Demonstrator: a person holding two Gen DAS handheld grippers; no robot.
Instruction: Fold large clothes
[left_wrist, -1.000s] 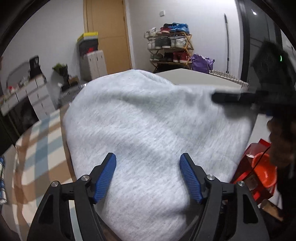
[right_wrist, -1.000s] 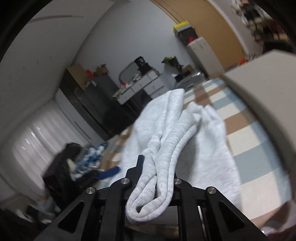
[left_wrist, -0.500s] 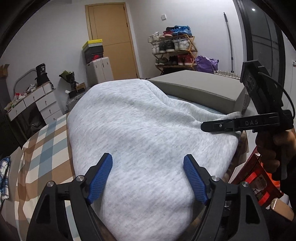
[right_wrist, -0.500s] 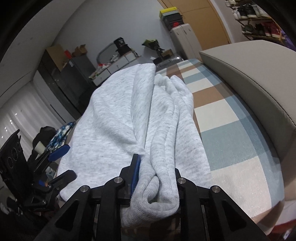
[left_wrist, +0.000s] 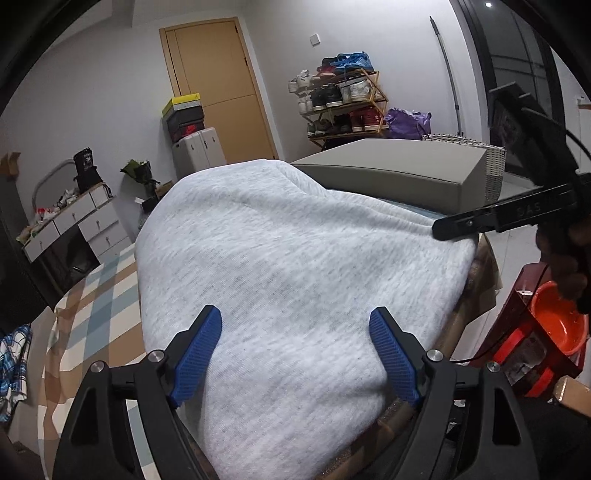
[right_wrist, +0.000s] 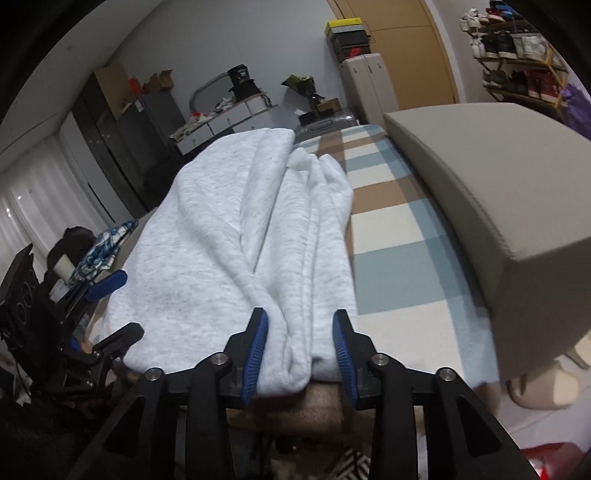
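Checked bedspread (right_wrist: 391, 236), grey garment (left_wrist: 295, 280), wooden door (left_wrist: 218, 85)

Dim, even indoor light; strong fisheye bending and black vignette at edges; slight blur at right.

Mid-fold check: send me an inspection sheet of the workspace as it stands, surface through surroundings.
Surface: checked sheet, bare to the right of the garment.
Job's things: grey sweatshirt lying flat, folded layers bunched at its right edge.
Clutter: beige cushion on the sheet; plaid cloth at the left edge.
Grippers: left gripper open over the fabric; right gripper open, fingers either side of the bunched edge.
Cables: black cable on the right gripper's body.
Surroundings: shoe rack, door, drawers, red bin.
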